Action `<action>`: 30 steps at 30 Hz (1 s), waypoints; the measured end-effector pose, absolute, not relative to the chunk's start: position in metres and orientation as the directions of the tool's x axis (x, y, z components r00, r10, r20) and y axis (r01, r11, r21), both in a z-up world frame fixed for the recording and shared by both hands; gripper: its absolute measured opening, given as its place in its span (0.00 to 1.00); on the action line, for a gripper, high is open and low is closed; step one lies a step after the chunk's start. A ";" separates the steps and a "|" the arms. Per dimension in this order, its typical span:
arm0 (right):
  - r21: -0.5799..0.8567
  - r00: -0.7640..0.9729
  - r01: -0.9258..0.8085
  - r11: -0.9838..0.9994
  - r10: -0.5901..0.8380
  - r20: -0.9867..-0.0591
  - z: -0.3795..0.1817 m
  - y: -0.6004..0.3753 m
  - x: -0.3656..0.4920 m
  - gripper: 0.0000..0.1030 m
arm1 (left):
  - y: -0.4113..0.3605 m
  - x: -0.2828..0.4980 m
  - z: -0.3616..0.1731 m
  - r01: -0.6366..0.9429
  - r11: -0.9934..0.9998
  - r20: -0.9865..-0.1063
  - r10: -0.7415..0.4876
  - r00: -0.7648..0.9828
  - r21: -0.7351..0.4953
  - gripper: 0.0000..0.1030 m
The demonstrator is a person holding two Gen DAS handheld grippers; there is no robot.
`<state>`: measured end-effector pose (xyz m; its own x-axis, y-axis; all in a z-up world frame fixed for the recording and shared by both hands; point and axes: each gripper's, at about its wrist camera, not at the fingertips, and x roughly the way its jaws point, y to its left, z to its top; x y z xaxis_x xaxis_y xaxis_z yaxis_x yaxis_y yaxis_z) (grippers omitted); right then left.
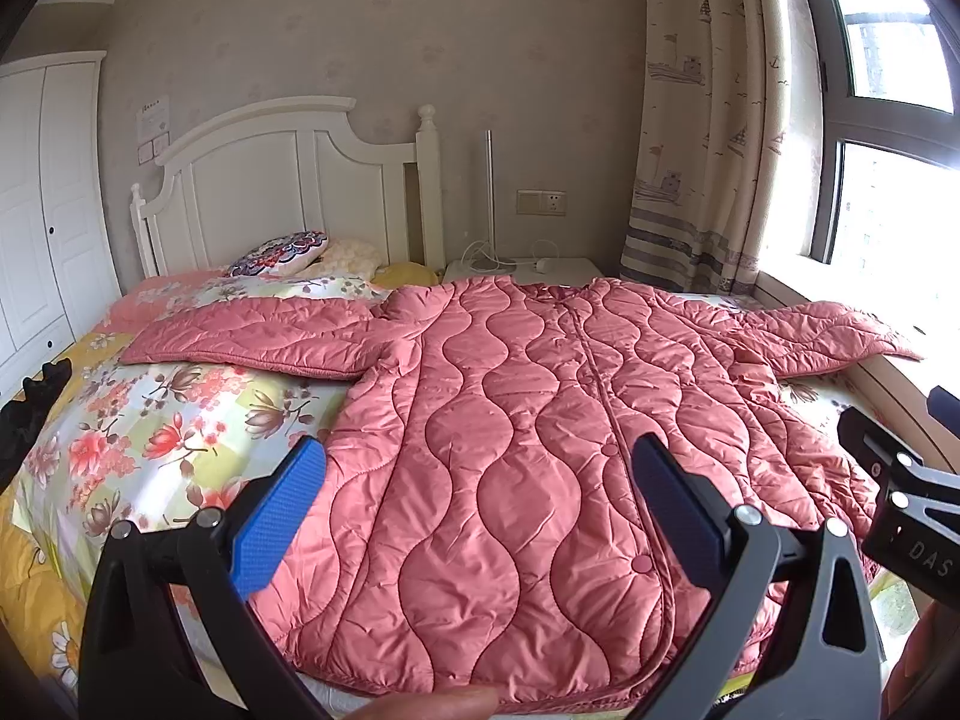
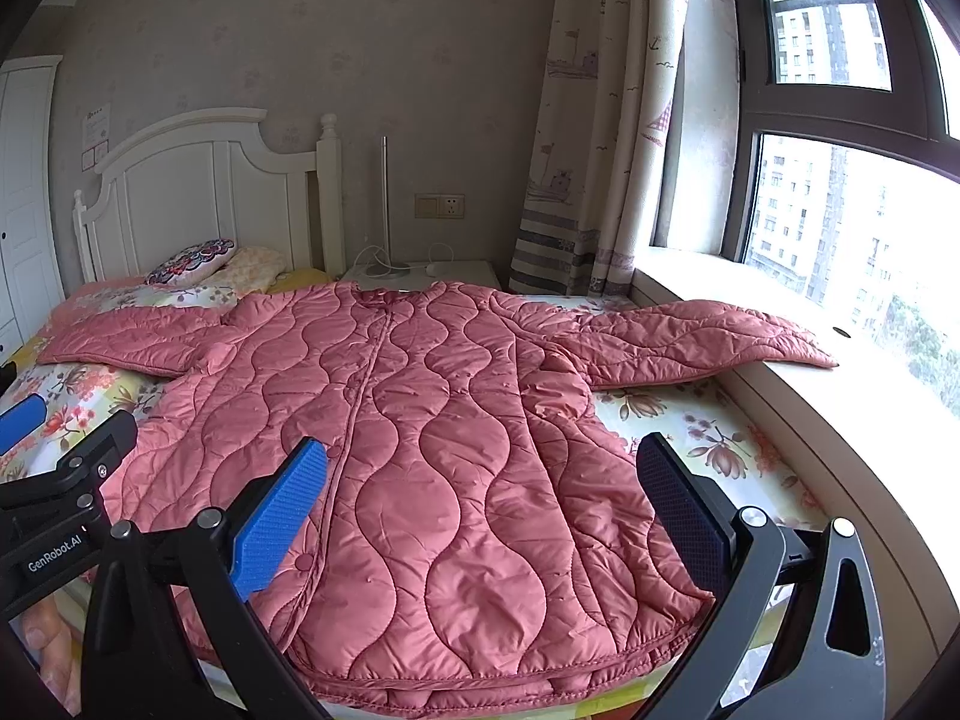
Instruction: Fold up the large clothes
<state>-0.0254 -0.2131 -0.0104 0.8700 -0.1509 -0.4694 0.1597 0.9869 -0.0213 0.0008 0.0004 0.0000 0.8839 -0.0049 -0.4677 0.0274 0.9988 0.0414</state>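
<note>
A large pink quilted coat lies flat, front up and closed, on the floral bed sheet; it also shows in the right wrist view. Its left sleeve stretches toward the pillows. Its right sleeve reaches onto the window sill. My left gripper is open and empty, held above the coat's hem. My right gripper is open and empty above the hem's right half. Each gripper's body shows at the edge of the other's view.
A white headboard and pillows stand at the far end. A white nightstand with a lamp pole and cables is beside the bed. The window sill, curtain and window are on the right. A wardrobe is on the left.
</note>
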 end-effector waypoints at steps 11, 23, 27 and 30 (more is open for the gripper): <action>-0.022 0.870 0.159 0.987 -0.151 -0.469 -0.011 -0.213 -0.026 0.96 | 0.001 0.001 0.000 0.027 0.999 -0.469 -0.006 0.883 0.038 0.98; -0.023 0.870 0.159 0.987 -0.151 -0.469 -0.010 -0.212 -0.026 0.96 | 0.001 0.002 0.000 0.027 0.999 -0.471 -0.008 0.882 0.034 0.98; -0.024 0.870 0.159 0.987 -0.151 -0.469 -0.008 -0.213 -0.024 0.96 | 0.002 0.002 0.000 0.027 0.999 -0.472 -0.008 0.882 0.033 0.98; -0.024 0.870 0.158 0.987 -0.151 -0.470 -0.009 -0.212 -0.025 0.96 | 0.002 0.002 0.001 0.027 0.999 -0.472 -0.008 0.881 0.033 0.98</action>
<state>-0.0252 -0.2118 -0.0094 0.8696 -0.1509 -0.4702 0.1581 0.9871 -0.0245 0.0016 0.0022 0.0008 0.8815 -0.0082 -0.4721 0.0269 0.9991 0.0329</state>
